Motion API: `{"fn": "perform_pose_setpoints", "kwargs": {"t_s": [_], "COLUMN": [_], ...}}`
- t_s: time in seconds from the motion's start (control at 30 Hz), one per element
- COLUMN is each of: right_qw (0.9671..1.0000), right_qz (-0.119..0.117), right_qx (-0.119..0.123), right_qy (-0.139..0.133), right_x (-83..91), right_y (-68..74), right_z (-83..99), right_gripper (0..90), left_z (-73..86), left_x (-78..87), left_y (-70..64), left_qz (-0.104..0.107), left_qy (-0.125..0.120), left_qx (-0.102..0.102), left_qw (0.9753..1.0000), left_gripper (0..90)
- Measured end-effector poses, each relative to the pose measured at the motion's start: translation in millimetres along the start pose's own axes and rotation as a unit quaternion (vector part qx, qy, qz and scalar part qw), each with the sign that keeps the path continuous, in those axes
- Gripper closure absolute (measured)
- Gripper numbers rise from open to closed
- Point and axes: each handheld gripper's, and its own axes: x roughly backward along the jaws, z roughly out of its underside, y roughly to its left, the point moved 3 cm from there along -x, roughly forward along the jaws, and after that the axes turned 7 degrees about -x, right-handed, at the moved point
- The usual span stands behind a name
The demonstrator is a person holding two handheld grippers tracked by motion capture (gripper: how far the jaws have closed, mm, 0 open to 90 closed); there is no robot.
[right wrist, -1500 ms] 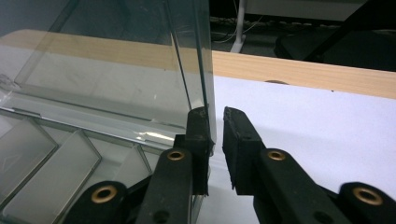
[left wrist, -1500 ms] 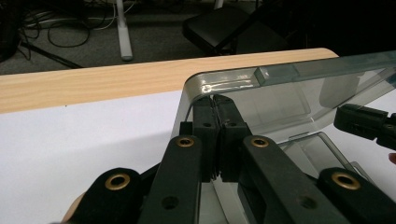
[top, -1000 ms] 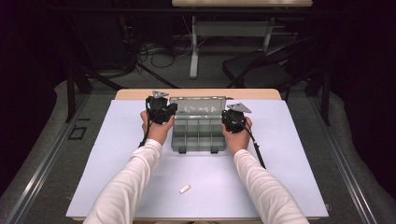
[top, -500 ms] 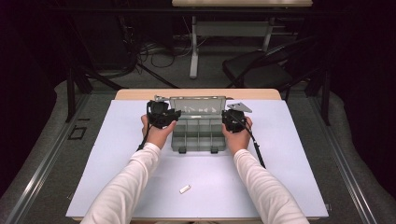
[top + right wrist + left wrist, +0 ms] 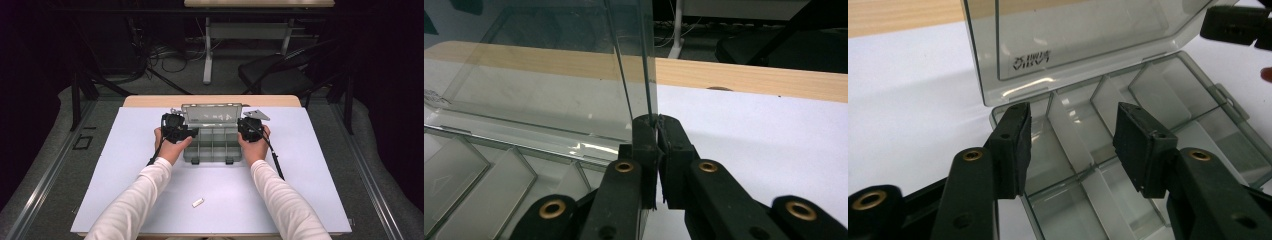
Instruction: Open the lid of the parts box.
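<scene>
Organizer box (image 5: 212, 140) lies between my two grippers, lid (image 5: 549, 75) upright and pinched at its side edge.

My right gripper (image 5: 657, 125) is clenched on the lid's thin wall; my left gripper (image 5: 1070, 145) hangs released just over the near compartments, holding nothing. I judge the slick plastic could slip from that narrow pinch and the lid drop, or a hard pull could drag the light box. Beyond the box, the table edge (image 5: 150, 101) is close; open white mat (image 5: 310, 150) lies outward of my right gripper.
</scene>
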Motion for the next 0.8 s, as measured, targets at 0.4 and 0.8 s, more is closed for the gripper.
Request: {"fn": "perform_pose_setpoints", "kwargs": {"t_s": [0.4,0.8], "right_qw": [1.0000,1.0000], "right_qz": [0.000,0.000], "right_qx": [0.000,0.002], "right_qy": [0.000,0.000], "right_x": [0.3,0.6], "right_y": [0.2,0.1], "right_z": [0.0,-0.1], "right_gripper": [86.7,86.7], "left_z": [13.3,30.9], "left_x": [-8.6,-6.2], "left_y": [-0.1,1.8], "left_qz": [0.000,0.001], "left_qy": [0.029,0.035], "left_qx": [0.001,0.001], "left_qw": [0.9996,0.9994], "left_gripper": [48.1,48.9]}}
